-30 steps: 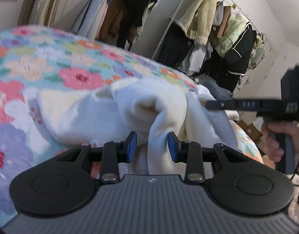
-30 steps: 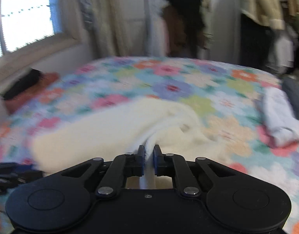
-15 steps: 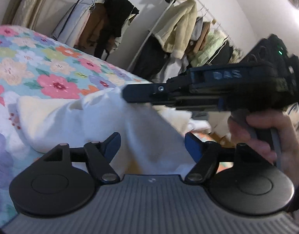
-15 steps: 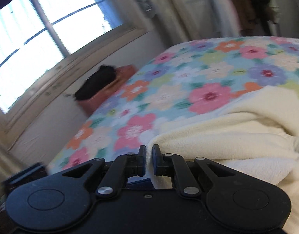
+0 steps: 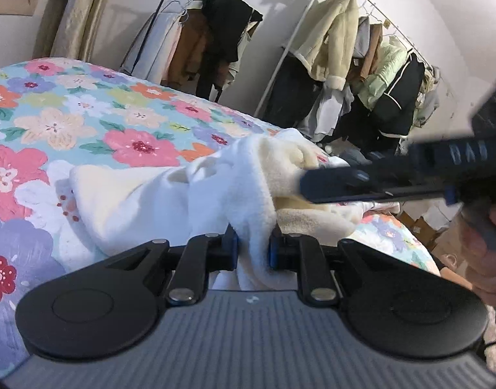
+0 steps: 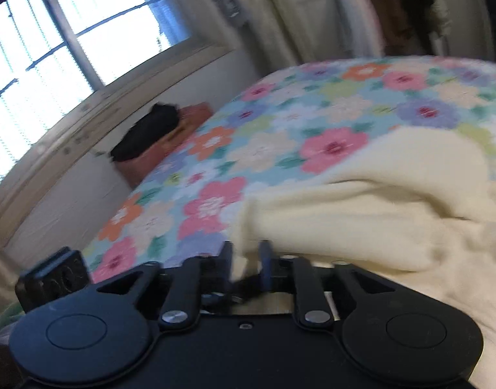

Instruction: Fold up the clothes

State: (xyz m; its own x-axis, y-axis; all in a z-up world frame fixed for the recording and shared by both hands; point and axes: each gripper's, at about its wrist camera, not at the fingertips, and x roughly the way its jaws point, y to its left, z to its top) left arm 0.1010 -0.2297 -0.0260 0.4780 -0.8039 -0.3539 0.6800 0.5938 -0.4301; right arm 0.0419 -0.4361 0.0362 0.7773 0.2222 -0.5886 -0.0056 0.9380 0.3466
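Note:
A cream fleece garment lies bunched on the flowered bedspread. My left gripper is shut on a hanging fold of it near the bed's front edge. In the left wrist view the right gripper reaches in from the right, level, with its tips against a raised hump of the fleece. In the blurred right wrist view the right gripper has its jaws opening, and a corner of the garment still sits loosely between the parted pads.
Two clothes racks full of coats stand along the far wall. A window and a dark bundle on a reddish cushion lie beyond the bed's far side. A hand holds the right gripper's handle.
My left jaws opened wide, then closed on a fold of the fleece. The right jaws, earlier pinched on the cloth, have parted, and the right gripper has drawn back to the right.

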